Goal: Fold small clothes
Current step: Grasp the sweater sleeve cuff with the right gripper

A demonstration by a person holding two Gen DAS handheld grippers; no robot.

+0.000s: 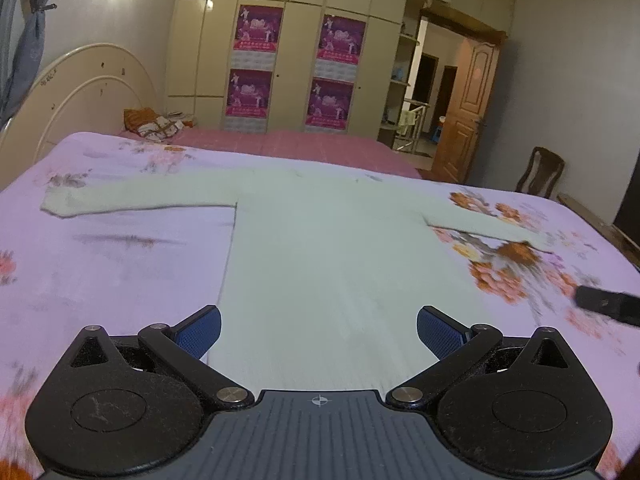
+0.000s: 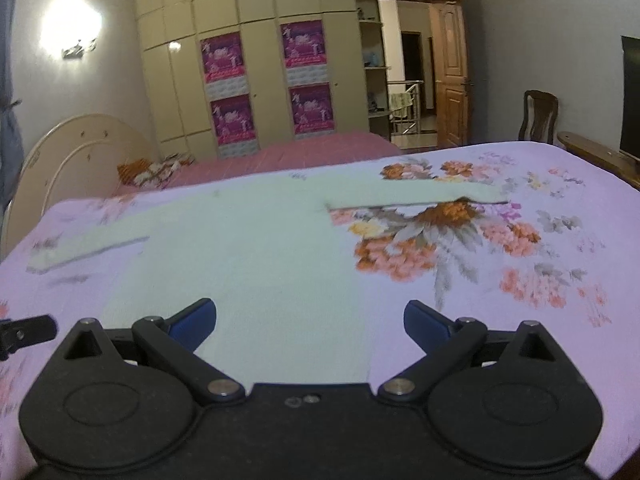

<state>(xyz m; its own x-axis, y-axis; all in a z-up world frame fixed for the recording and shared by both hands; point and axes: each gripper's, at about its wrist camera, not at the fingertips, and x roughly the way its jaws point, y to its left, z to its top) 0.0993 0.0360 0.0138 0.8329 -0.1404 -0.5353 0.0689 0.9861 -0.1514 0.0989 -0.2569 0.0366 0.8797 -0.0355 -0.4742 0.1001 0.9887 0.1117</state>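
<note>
A wide bed [image 1: 100,264] under a lilac floral sheet fills both views, with a second pink-covered bed [image 1: 304,148] and a tall cream wardrobe [image 1: 296,64] behind it. Spread flat on the floral sheet lies a pale green long-sleeved top [image 1: 332,248], back panel smooth, both sleeves stretched straight out to the sides, hem nearest the cameras. The left gripper [image 1: 319,330] hovers over the hem's left part, jaws spread wide and holding nothing. The right gripper [image 2: 310,322] sits over the hem's right edge, jaws likewise spread and empty. The garment looks laid out and no fold is made, so folding seems about to begin. The next move likely calls for pinching a sleeve or a side edge and carrying it across the body.
</note>
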